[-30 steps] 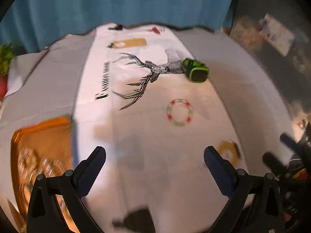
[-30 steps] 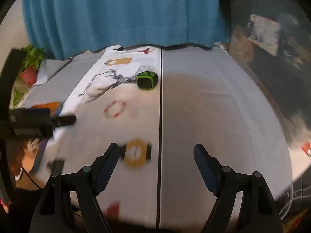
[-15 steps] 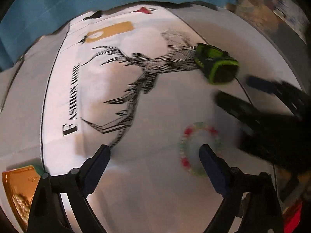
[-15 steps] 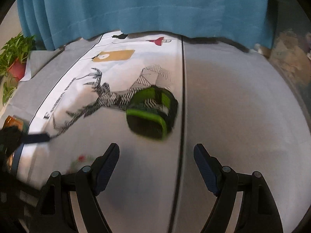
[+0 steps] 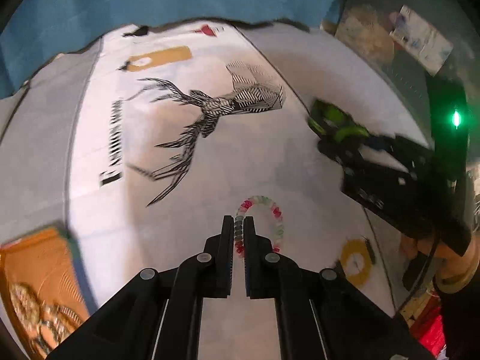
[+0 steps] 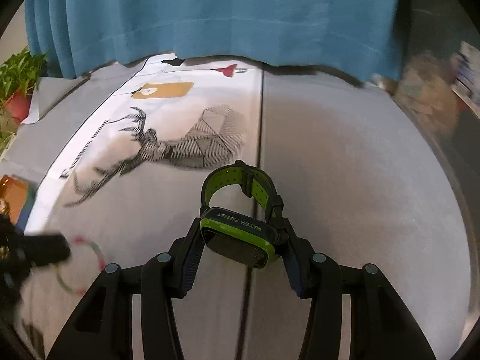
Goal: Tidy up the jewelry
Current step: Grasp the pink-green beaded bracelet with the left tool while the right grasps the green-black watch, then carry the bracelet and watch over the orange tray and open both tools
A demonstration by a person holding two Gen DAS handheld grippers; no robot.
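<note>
A bead bracelet (image 5: 271, 213) of red, white and green beads lies on the white deer-print cloth (image 5: 168, 138). My left gripper (image 5: 239, 225) is shut on the bracelet's left side. A green and black watch (image 6: 240, 234) sits between the fingers of my right gripper (image 6: 241, 235), which is shut on its case. The watch (image 5: 333, 120) and right gripper show at the right of the left wrist view. The bracelet (image 6: 90, 246) shows blurred at the lower left of the right wrist view.
An orange tray (image 5: 39, 273) holding jewelry sits at the lower left. A yellow ring-shaped item (image 5: 357, 262) lies to the bracelet's right. A blue curtain (image 6: 228, 15) hangs behind the table. A potted plant (image 6: 18, 81) stands far left.
Both grippers have closed: the left on the bead bracelet, the right on the watch. Both had moved forward to reach them.
</note>
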